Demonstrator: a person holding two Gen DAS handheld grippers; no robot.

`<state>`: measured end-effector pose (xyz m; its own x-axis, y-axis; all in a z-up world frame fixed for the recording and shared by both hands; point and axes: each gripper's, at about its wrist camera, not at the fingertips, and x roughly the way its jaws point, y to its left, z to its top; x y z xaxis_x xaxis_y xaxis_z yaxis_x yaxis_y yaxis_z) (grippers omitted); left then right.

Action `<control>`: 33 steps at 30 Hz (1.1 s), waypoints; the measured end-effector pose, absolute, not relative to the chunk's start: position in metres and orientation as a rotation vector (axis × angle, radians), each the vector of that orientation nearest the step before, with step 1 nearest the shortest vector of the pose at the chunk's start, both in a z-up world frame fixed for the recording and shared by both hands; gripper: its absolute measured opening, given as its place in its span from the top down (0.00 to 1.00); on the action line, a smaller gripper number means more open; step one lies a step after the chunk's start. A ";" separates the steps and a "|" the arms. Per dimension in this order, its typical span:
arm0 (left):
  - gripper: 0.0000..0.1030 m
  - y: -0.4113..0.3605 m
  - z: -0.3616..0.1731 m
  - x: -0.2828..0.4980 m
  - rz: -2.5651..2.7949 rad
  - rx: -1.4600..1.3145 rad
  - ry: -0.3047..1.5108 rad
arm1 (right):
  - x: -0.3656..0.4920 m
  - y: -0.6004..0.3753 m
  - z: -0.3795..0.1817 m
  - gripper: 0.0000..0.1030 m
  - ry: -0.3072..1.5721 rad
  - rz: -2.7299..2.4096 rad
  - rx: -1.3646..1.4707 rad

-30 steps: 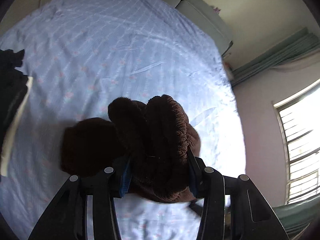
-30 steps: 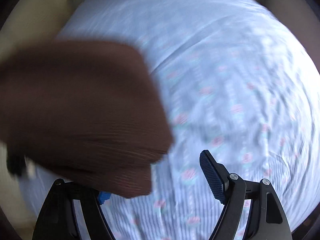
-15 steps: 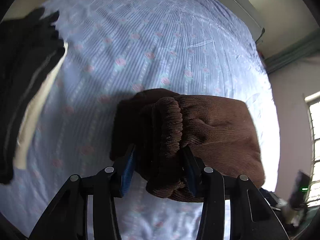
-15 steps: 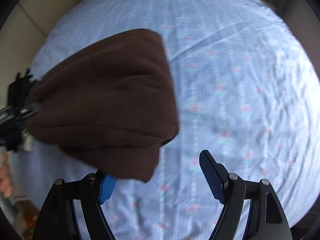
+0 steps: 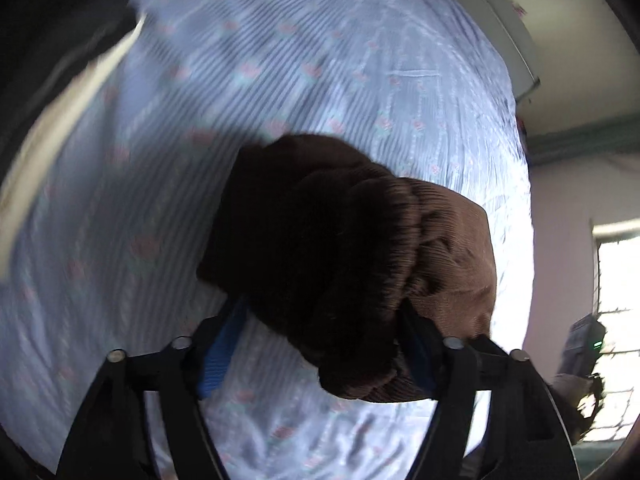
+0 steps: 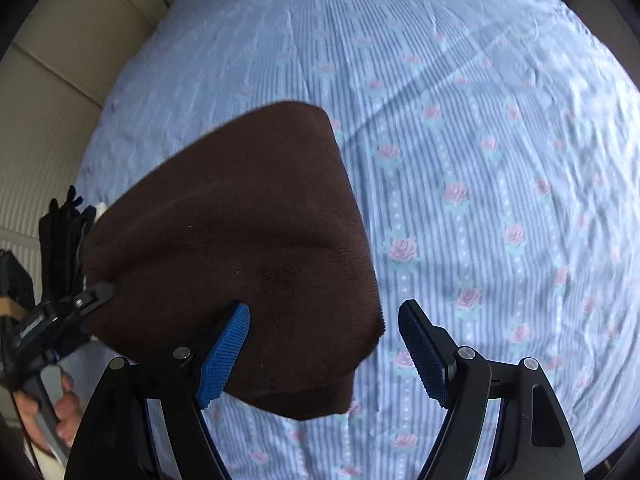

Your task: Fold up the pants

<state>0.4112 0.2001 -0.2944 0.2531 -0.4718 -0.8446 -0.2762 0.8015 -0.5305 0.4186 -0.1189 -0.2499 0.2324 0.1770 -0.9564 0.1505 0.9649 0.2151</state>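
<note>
The brown corduroy pants (image 5: 352, 256) are folded into a thick bundle. My left gripper (image 5: 320, 344) is shut on the bundle's bunched edge and holds it over the bed. In the right wrist view the same folded pants (image 6: 240, 248) hang at the left, with the left gripper (image 6: 80, 304) clamped on their far left edge. My right gripper (image 6: 324, 344) is open and empty; the pants' lower right corner hangs over its left finger (image 6: 224, 356), and its right finger (image 6: 424, 348) stands apart from the cloth.
The bed is covered by a light blue striped sheet with pink roses (image 6: 480, 160). A dark garment pile (image 5: 48, 40) lies at the bed's upper left. A beige padded wall (image 6: 52, 100) borders the bed. A window (image 5: 616, 320) is at the right.
The left gripper has carried the pants bundle nearer the dark garment pile, and the view is blurred with motion. The right gripper stays open and has come closer to the bundle.
</note>
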 end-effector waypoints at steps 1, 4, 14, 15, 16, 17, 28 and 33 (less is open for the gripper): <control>0.26 0.201 -0.299 0.408 -0.150 -0.711 1.345 | 0.419 -0.118 -0.253 0.24 1.350 0.026 0.292; 0.45 0.199 -0.308 0.405 -0.180 -0.778 1.341 | 0.417 -0.111 -0.260 0.24 1.360 0.032 0.266; 0.61 0.202 -0.230 0.418 -0.236 -0.557 1.135 | 0.413 -0.098 -0.229 0.24 1.288 0.101 0.311; 0.61 0.206 -0.237 0.422 -0.208 -0.540 1.151 | 0.414 -0.093 -0.227 0.24 1.281 0.112 0.307; 0.60 0.211 -0.248 0.426 -0.182 -0.546 1.185 | 0.416 -0.086 -0.225 0.24 1.275 0.129 0.292; 0.59 0.212 -0.261 0.430 -0.175 -0.558 1.234 | 0.418 -0.080 -0.225 0.24 1.273 0.134 0.270; 0.10 0.215 -0.283 0.426 -0.076 -0.447 1.306 | 0.429 -0.087 -0.246 0.24 1.316 0.101 0.267; 0.13 0.217 -0.268 0.420 -0.071 -0.438 1.282 | 0.435 -0.088 -0.261 0.24 1.329 0.112 0.286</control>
